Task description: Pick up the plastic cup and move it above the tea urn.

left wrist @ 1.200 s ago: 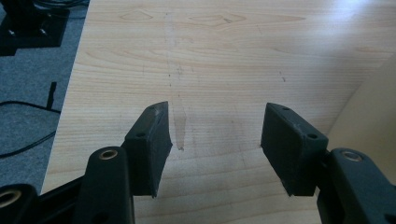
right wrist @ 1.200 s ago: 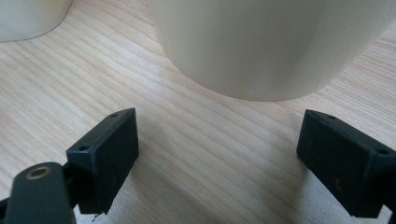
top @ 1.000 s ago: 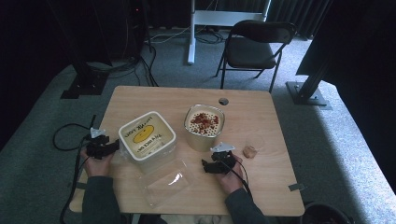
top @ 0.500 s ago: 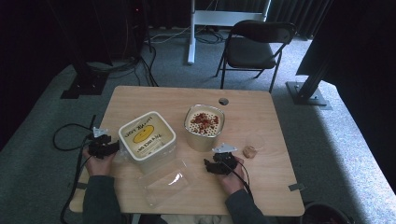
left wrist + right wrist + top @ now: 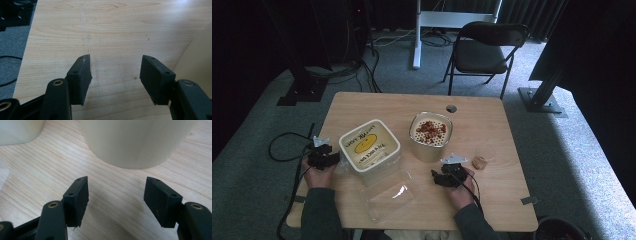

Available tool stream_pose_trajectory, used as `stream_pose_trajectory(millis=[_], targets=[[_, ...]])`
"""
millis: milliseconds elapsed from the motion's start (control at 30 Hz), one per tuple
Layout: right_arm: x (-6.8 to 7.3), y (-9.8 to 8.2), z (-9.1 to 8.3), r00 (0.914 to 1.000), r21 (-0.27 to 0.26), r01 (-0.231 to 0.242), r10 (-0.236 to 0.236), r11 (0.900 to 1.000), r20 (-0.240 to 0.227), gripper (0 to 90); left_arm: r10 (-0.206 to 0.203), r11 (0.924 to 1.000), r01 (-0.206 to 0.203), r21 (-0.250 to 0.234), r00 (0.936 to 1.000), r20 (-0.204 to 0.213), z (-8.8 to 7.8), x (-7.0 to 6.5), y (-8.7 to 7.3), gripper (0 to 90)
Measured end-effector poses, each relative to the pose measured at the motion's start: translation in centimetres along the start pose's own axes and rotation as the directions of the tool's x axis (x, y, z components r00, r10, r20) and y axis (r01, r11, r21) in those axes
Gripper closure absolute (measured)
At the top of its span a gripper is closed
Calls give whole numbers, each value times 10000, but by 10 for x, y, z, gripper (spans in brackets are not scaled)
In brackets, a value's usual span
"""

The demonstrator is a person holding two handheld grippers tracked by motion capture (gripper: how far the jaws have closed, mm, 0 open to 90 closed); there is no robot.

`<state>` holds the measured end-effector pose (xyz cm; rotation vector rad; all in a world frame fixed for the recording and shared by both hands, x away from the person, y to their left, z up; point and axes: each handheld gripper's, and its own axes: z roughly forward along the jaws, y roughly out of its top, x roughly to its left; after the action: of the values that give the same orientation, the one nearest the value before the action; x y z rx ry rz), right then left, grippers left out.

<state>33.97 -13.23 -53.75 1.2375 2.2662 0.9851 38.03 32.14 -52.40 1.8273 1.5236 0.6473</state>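
Print on lidded container [image 5: 369,145] too small to read. Open container [image 5: 136,141] cut off at top edge (contents hidden from right gripper view).

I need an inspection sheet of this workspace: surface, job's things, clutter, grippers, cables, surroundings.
Surface: wooden table, round hole near far edge.
Job's things: open cream container with reddish food; square tub with yellow-printed lid on.
Clutter: clear plastic lid near front edge; small brown piece right of the right gripper.
Grippers: left gripper open, nothing between jaws, beside the tub; right gripper open, jaws have just been closing, nothing between them, facing the container.
Cables: black cable loops over the left table edge.
Surroundings: folding chair, grey carpet, dark stands.
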Motion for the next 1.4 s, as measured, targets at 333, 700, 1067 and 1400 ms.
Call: stream_pose_trajectory(millis=[333, 700, 1067, 1400], targets=[[7, 7, -13, 9996, -286, 264, -268, 9992, -115, 357, 13, 10000, -13, -18, 10000, -3, 0, 0, 1, 429], [18, 12, -24, 9986, -427, 442, -454, 9981, -265, 339, 36, 10000, -36, -9, 10000, 3, 1, -1, 1, 429], [35, 19, -35, 9956, -584, 702, -735, 9958, -575, 333, 76, 10000, -76, 14, 10000, -15, 1, -1, 1, 428], [51, 29, -50, 9866, -1060, 839, -975, 9908, -1308, 383, 78, 10000, -78, 8, 10000, -40, 0, -1, 2, 428]])
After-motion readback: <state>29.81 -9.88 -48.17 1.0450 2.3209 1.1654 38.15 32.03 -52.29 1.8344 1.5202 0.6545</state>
